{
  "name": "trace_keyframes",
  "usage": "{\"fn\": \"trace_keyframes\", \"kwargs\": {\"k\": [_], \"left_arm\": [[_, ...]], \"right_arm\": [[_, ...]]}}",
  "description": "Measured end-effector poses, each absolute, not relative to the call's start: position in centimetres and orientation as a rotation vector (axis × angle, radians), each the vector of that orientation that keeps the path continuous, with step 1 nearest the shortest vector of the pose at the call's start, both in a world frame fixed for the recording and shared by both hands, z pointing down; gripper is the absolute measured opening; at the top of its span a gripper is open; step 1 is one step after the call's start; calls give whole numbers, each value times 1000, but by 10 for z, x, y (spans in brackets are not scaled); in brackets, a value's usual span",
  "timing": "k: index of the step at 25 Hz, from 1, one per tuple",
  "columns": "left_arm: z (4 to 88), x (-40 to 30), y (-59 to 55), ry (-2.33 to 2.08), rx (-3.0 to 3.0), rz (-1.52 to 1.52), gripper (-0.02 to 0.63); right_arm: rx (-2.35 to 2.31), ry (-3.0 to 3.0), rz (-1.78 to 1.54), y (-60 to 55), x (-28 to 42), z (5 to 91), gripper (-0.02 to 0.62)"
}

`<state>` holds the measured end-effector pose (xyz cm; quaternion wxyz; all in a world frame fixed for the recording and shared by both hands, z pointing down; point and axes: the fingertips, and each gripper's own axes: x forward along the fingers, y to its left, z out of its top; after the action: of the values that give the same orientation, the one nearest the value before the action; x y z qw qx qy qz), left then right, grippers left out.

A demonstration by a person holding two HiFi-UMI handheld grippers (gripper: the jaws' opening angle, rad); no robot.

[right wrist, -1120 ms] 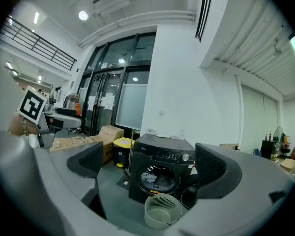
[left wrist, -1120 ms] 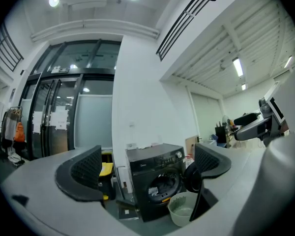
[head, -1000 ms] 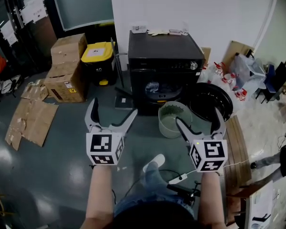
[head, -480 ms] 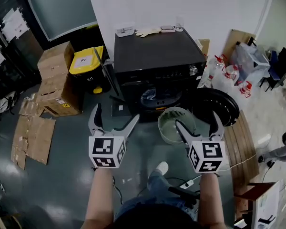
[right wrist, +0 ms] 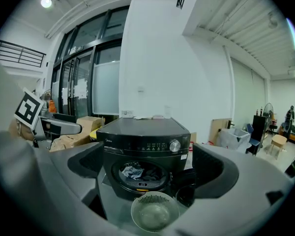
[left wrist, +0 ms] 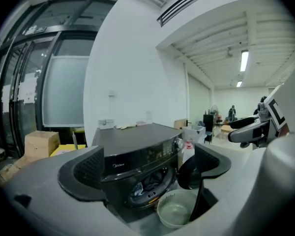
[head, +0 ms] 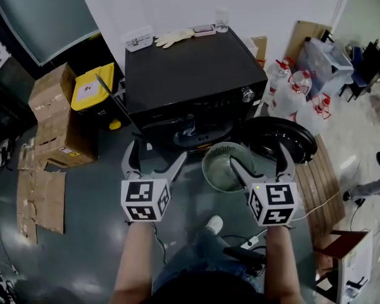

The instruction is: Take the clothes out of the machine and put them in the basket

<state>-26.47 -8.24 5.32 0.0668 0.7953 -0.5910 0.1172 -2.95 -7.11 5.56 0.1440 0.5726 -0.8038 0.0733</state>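
– Zero items moved, by my read; the round pale green perforated plastic basket (head: 218, 166) sits empty on the floor, just in front of the black front-loading machine (head: 190, 75); confirm?

– Confirmed; right gripper view shows the basket's bowl bare; the crumpled dark and pale clothes (right wrist: 136, 173) are all inside the drum; the machine's round black door (head: 280, 138) is swung open to the right, so the opening step looks done.

– Grippers?

– Left gripper (head: 156, 156): jaws spread wide, nothing between them; right gripper (head: 259, 159): same, wide and empty; both held out in front of the person, short of the drum opening; neither touches the clothes or the basket.

– What's left?

– All of it, I'd say; reach in, close on a garment, lift it out, drop it in the basket, repeat until the drum is clear; can't give a garment count, the pile is a tangle in shadow.

– Anything to watch?

– The basket stands close under the opening, so the carry should be short; the open door is just beside it and may crowd the right gripper; loose cloth could snag on the drum lip; the white gloves (head: 173, 38) on the machine's top look unrelated to the job; leave them.
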Motion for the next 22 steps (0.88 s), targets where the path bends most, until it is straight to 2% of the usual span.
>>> {"fn": "trace_keyframes", "kwargs": {"k": [13,22], "left_arm": [[92,-224,-133,-1551,2445,329,568],[127,-204,-179,-1335,2518,432,568]], "right_arm": [[1743,-2210,299,-100,-11,76,550],[1871,-2054,438,-121,-3,107,549]]}}
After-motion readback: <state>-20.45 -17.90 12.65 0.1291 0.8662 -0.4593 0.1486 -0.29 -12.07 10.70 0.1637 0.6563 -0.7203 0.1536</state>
